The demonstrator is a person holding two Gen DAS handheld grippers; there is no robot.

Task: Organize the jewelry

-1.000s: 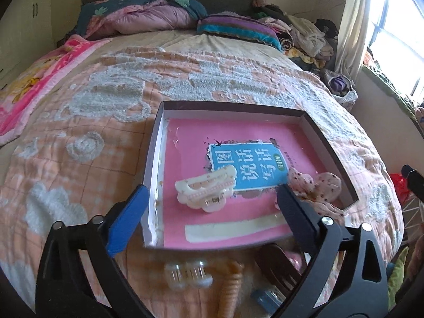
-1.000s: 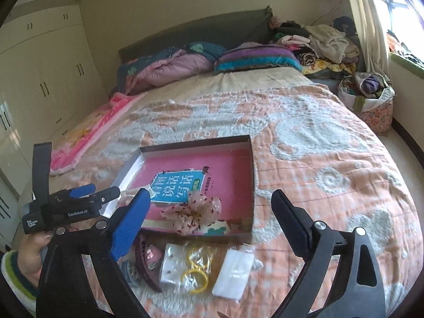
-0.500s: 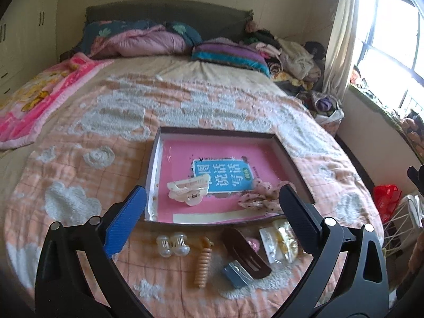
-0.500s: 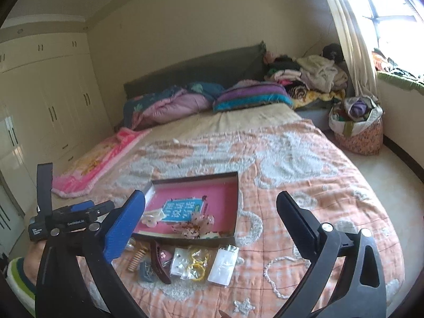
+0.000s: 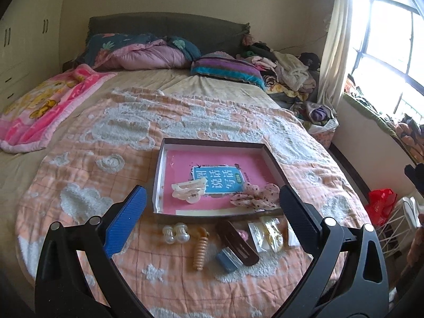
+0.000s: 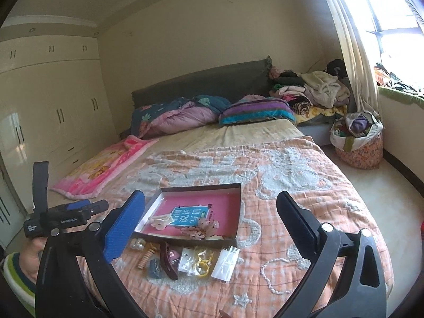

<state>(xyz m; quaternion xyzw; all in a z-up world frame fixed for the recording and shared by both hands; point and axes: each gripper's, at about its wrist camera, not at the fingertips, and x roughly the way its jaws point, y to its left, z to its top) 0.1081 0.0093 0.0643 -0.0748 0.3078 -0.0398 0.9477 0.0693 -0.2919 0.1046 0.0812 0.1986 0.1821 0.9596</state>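
A shallow box [image 5: 159,175] [image 6: 238,206] with a pink floor lies on the bed. Inside it rest a cream claw clip [image 5: 188,190] [image 6: 160,221] and a dotted pink bow [image 5: 255,198] [image 6: 200,228]. In front of the box lie clear bead clips [image 5: 176,233] [image 6: 138,243], a spiral hair tie [image 5: 200,249] [image 6: 145,258], a brown barrette [image 5: 237,242] [image 6: 167,263], a blue clip [image 5: 228,261] and small bags with yellow rings [image 5: 270,235] [image 6: 201,262]. My left gripper [image 5: 212,209] hangs open above these loose pieces. My right gripper [image 6: 210,212] is also open and empty, held back from the bed.
An orange quilt [image 5: 87,175] covers the bed, with a pink blanket [image 5: 45,106], pillows [image 5: 225,70] and piled clothes [image 5: 288,71] at the far end. A hand holds the left gripper's body [image 6: 61,218]. A bag of clothes [image 6: 357,140] stands on the floor by the window.
Both grippers have drawn back and up from the box, so more of the bed and room shows. The bow and claw clip stay in the box.
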